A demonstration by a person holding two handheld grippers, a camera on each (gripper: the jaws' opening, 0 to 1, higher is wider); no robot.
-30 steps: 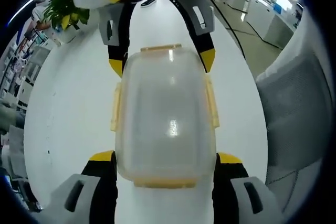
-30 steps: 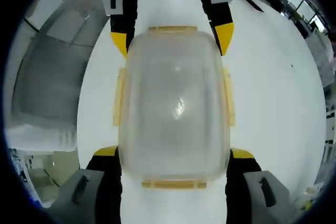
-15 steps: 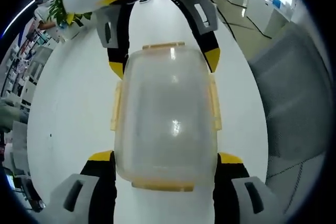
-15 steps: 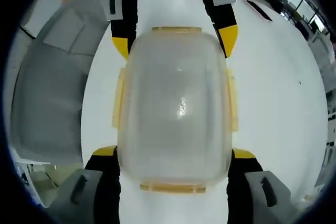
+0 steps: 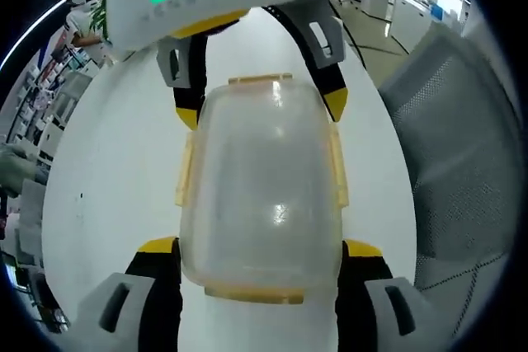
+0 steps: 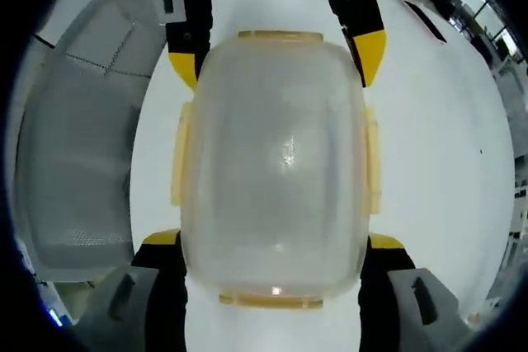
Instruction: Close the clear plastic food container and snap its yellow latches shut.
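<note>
A clear plastic container [image 5: 260, 179] with its lid on and yellow latches [image 5: 185, 172] along its edges is held between both grippers, one at each end. In the left gripper view my left gripper [image 5: 261, 249] is shut on the near end, its yellow-tipped jaws pressed to both corners. The right gripper [image 5: 260, 109] clamps the far end from above. In the right gripper view the container [image 6: 276, 154] looks the same. My right gripper [image 6: 272, 242] holds its near end and the left gripper [image 6: 278, 63] its far end. The side latches [image 6: 179, 154] lie flat against the walls.
A white table [image 5: 107, 171] lies under the container. A grey mesh office chair [image 5: 462, 162] stands beside the table, and it also appears in the right gripper view as the chair [image 6: 74, 146]. Office desks [image 5: 396, 6] are far behind.
Both views have shifted a little and the container looms slightly larger in the right gripper view. Both grips on the container are unchanged.
</note>
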